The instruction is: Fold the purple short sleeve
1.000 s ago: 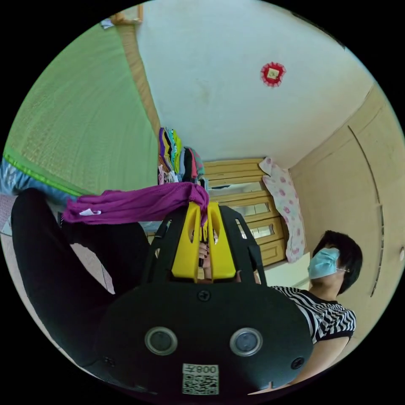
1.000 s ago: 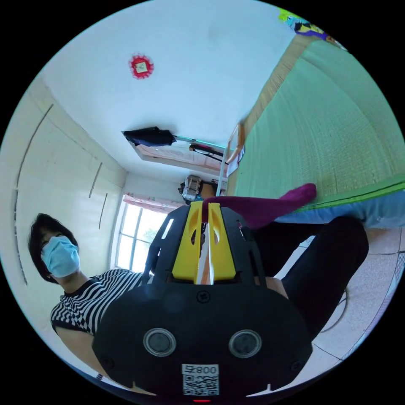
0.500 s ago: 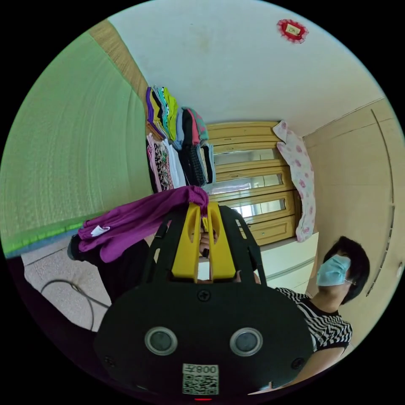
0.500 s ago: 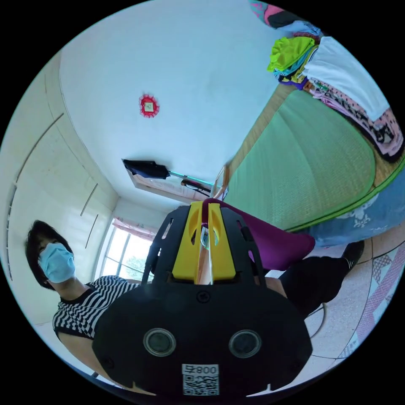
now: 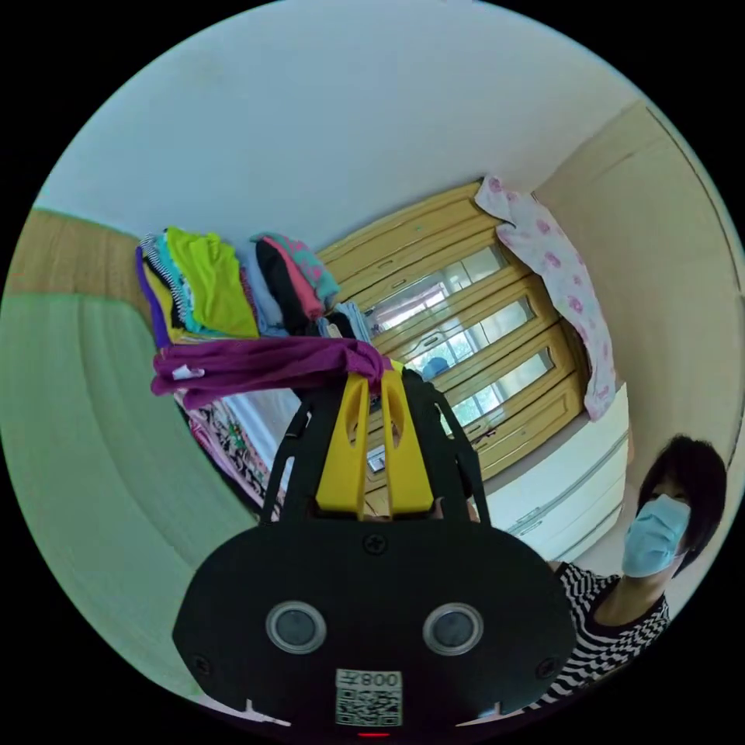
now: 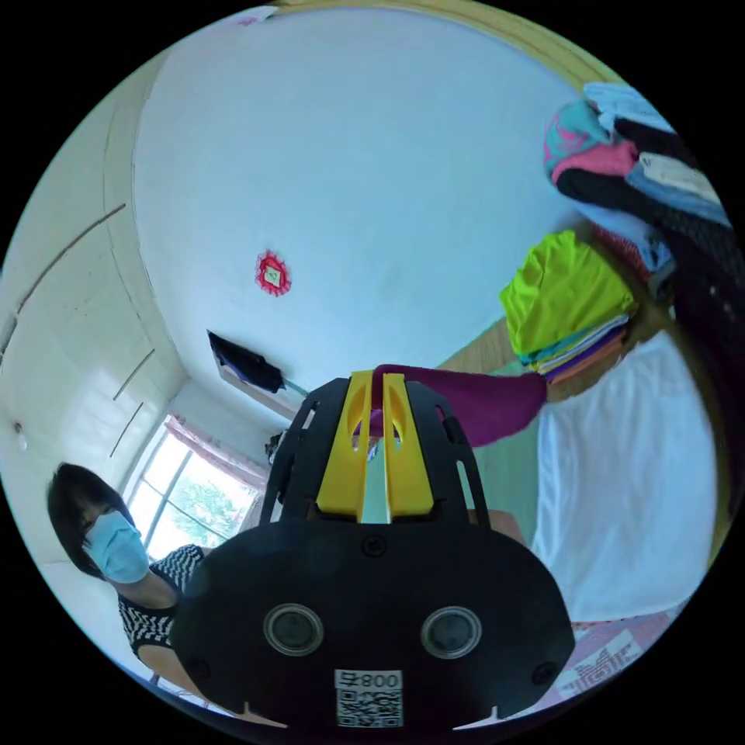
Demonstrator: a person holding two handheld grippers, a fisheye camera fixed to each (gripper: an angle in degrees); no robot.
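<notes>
Purple cloth first: in left gripper view the purple short sleeve [image 5: 264,365] is pinched at the tips of the left gripper [image 5: 373,378], both yellow jaws nearly together w/ fabric bunched between them; rest of the shirt stretches away from the gripper as a gathered band, small white tag showing near its far end. Just behind the shirt sits a stack of folded clothes [image 5: 209,287] on the green mat [image 5: 85,434], lime-yellow piece on top; more folded items, pink and black, next to that stack. Wooden cabinet w/ glass panes [image 5: 473,341] beyond the gripper, a floral cloth [image 5: 563,287] draped over its corner. Person in mask and striped top [image 5: 621,621] off to the side of the cabinet. In right gripper view the right gripper [image 6: 375,378] is likewise clamped narrow on the purple short sleeve [image 6: 485,403], which runs from the jaw tips toward the folded stack [image 6: 566,303] w/ its lime top piece. A white sheet-like cloth [image 6: 621,489] lies beside the shirt. Red ornament [image 6: 272,273] on the wall; window [image 6: 194,497] near the person.
</notes>
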